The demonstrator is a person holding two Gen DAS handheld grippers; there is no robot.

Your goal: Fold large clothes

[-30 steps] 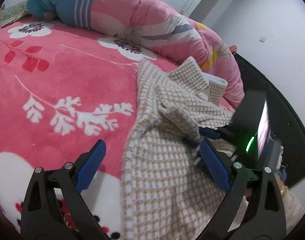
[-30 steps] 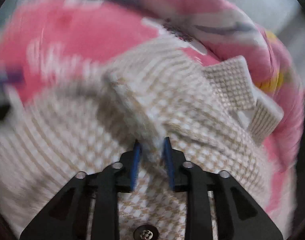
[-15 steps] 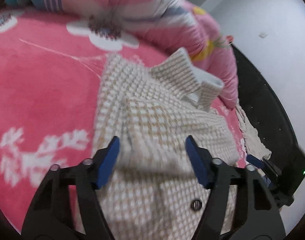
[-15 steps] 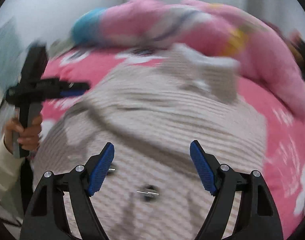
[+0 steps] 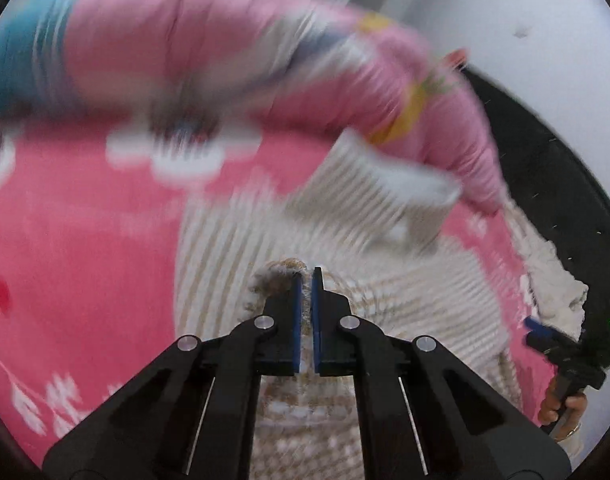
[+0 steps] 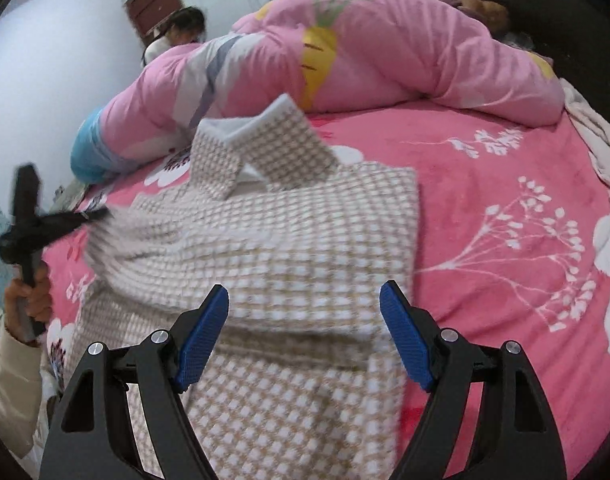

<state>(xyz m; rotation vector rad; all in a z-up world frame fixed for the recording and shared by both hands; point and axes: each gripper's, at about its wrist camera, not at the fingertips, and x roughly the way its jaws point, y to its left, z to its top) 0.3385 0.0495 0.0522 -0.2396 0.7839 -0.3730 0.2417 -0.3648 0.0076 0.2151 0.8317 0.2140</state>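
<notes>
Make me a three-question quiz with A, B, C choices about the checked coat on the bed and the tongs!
1. Where does the coat lie?
A. on the pink blanket
B. on the floor
C. on a chair

2. What colour are the pads of the right tongs?
A. red
B. blue
C. green

3. What are the left tongs doing?
A. gaping wide over the blanket
B. pinching a fold of the coat
C. holding a pillow

Answers:
1. A, the coat is spread on the blanket with white flowers.
2. B, both pads show blue against the black arms.
3. B, the pads are shut with checked cloth squeezed between them, while the right tongs stand open above the coat.
</notes>
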